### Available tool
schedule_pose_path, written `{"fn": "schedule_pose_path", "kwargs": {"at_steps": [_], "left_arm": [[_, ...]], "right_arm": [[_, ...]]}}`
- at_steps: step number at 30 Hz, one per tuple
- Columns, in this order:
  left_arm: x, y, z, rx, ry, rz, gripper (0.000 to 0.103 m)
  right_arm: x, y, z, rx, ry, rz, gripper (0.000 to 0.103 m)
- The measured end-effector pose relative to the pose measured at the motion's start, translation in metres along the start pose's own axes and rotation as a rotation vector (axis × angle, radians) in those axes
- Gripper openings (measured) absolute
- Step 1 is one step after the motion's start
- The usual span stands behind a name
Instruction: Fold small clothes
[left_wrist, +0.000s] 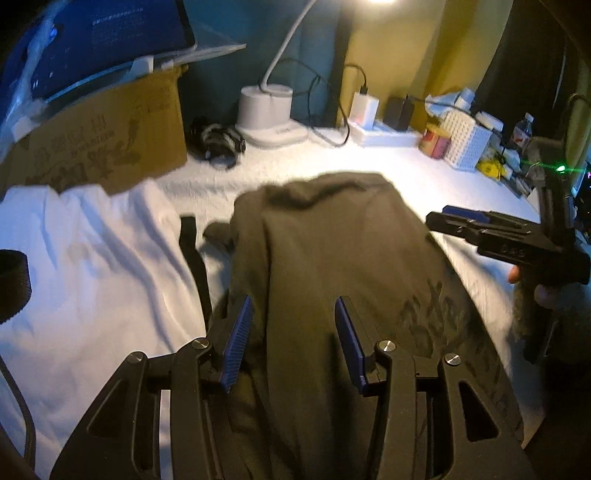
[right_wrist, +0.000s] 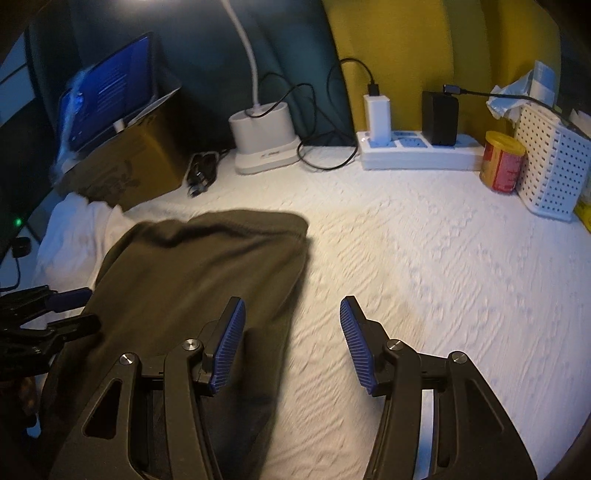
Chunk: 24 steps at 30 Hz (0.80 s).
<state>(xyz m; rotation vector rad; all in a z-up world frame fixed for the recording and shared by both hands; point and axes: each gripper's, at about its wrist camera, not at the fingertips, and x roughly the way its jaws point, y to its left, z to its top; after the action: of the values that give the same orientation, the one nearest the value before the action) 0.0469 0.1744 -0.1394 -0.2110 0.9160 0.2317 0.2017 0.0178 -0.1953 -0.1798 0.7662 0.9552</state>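
Observation:
A dark olive garment (left_wrist: 332, 266) with a dark print lies folded lengthwise on the white textured cloth (right_wrist: 424, 258); it also shows in the right wrist view (right_wrist: 192, 273). My left gripper (left_wrist: 293, 321) is open and hovers over the garment's near part, holding nothing. My right gripper (right_wrist: 291, 321) is open and empty at the garment's right edge, its left finger over the fabric. The right gripper also shows in the left wrist view (left_wrist: 454, 218), and the left gripper shows in the right wrist view (right_wrist: 70, 306).
A white garment (left_wrist: 85, 258) lies left of the olive one. A cardboard box (left_wrist: 107, 144) with a tablet (left_wrist: 99, 37) on it stands back left. A lamp base (right_wrist: 262, 140), power strip (right_wrist: 417, 151), red can (right_wrist: 502, 162) and white perforated basket (right_wrist: 550, 166) line the back.

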Motion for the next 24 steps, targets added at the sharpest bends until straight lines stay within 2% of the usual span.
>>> {"fn": "schedule_pose_path", "kwargs": {"at_steps": [4,6,10,12,19,21,22,24], "left_arm": [[0.004,0.002,-0.014,-0.009,0.032,0.022,0.047],[0.005,0.004,-0.018,-0.026,0.039,0.028,0.053],[0.002,0.006,-0.023,-0.045,0.027,0.025,0.053],[0.002,0.005,-0.025,-0.043,0.024,0.028,0.053],[0.001,0.007,-0.028,-0.041,0.010,0.029,0.053],[0.001,0.007,-0.030,-0.045,0.004,0.026,0.053],[0.000,0.007,-0.030,-0.047,0.002,0.026,0.053],[-0.001,0.007,-0.031,-0.047,0.000,0.027,0.053]], "right_arm": [[-0.005,0.005,-0.014,-0.005,0.023,0.022,0.056],[-0.006,0.007,-0.021,0.000,0.038,0.038,0.056],[-0.009,0.010,-0.036,0.013,0.064,0.071,0.056],[-0.011,0.011,-0.043,0.019,0.075,0.084,0.052],[-0.026,0.017,-0.064,0.033,0.066,0.115,0.050],[-0.029,0.021,-0.070,0.031,0.067,0.120,0.037],[-0.030,0.023,-0.073,0.031,0.065,0.120,0.035],[-0.032,0.026,-0.077,0.027,0.073,0.139,0.020]]}}
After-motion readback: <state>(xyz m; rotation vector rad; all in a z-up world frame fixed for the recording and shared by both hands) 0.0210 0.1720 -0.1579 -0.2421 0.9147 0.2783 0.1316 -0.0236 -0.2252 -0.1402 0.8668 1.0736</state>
